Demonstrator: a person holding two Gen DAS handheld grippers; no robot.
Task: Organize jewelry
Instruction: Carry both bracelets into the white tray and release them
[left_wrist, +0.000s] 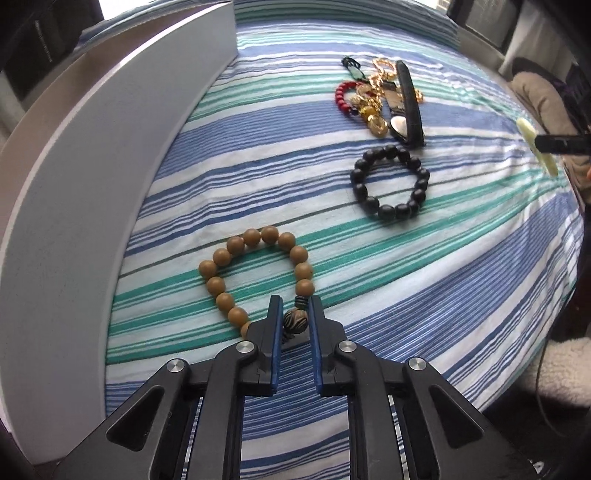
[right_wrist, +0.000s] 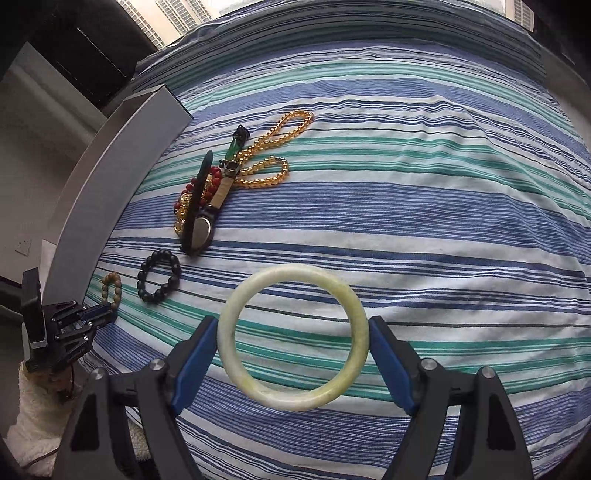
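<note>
Right gripper (right_wrist: 293, 341) pinches a pale green jade bangle (right_wrist: 293, 338) across its rim, while left gripper (left_wrist: 294, 317) clamps the tan bead bracelet (left_wrist: 258, 275) at its dark striped bead.

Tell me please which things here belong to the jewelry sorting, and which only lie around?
Belonging to the job:
- tan bead bracelet, between the left gripper fingers
- jade bangle, held by the right gripper
- black bead bracelet
- tangled pile: red beads, gold chains, watch

Just lying about:
- striped bedsheet
- grey board
- fleece blanket
</note>
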